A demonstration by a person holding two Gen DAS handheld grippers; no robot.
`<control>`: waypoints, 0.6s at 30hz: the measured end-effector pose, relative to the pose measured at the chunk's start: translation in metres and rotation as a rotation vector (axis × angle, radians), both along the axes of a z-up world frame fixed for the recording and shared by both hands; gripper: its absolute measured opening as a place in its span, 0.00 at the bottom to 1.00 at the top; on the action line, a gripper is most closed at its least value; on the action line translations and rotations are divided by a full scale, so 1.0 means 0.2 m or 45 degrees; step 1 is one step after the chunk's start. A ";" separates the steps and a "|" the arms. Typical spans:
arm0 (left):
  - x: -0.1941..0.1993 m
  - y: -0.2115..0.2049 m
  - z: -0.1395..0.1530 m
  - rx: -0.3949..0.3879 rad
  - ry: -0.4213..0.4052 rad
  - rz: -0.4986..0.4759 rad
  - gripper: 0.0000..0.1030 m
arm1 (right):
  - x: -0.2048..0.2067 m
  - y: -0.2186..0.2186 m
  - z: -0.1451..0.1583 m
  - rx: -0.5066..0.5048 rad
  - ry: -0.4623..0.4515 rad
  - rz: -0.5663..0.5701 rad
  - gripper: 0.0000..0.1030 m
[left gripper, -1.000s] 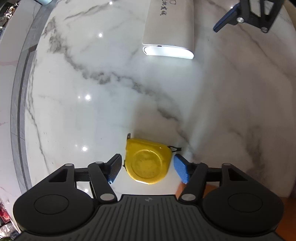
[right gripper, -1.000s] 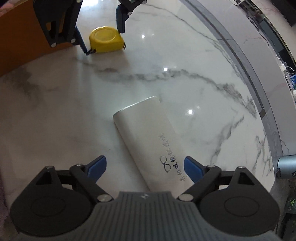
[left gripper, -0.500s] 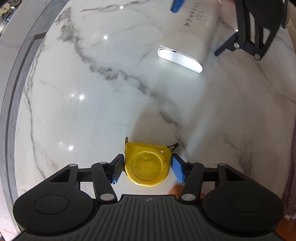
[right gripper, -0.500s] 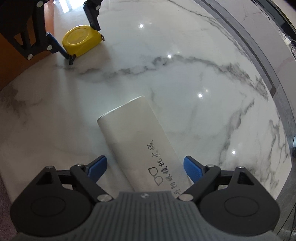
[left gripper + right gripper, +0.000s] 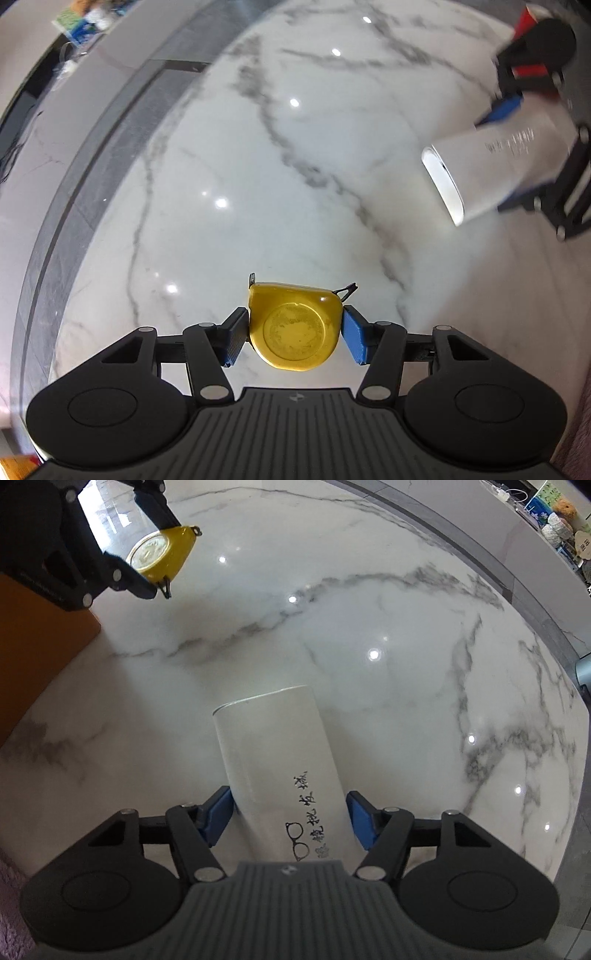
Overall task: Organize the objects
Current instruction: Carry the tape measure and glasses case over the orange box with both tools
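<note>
Left wrist view: left gripper clamps yellow tape measure, apparently lifted off marble table (rigid, compact; grip flat sides). Right gripper, just closing, clasps white glasses case: smooth, likely slippery.

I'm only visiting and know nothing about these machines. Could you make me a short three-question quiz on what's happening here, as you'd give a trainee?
1. True or false: the left gripper has its jaws closed on the yellow tape measure.
2. What does the right gripper hold? A) an orange box B) a white glasses case C) a cup
3. Fill in: the surface beneath both items is white ____ with grey veins.

Key
1. True: both pads press its sides.
2. B: the white glasses case, with a spectacles drawing printed on it. Those jaws have just been closing onto it.
3. Marble: the marble tabletop.
</note>
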State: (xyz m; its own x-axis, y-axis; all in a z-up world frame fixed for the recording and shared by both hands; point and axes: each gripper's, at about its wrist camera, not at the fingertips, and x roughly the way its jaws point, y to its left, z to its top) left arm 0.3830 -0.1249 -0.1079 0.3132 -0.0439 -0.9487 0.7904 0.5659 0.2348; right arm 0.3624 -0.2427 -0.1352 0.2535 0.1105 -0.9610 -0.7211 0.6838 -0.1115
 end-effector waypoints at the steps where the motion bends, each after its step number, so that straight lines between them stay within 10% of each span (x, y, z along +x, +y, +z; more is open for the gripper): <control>1: 0.00 0.00 0.03 -0.022 -0.015 0.012 0.62 | -0.01 0.00 0.01 0.009 -0.008 -0.003 0.66; 18: -0.45 0.32 0.58 -0.244 -0.245 0.114 0.62 | -0.29 0.25 0.47 0.085 -0.242 0.057 0.61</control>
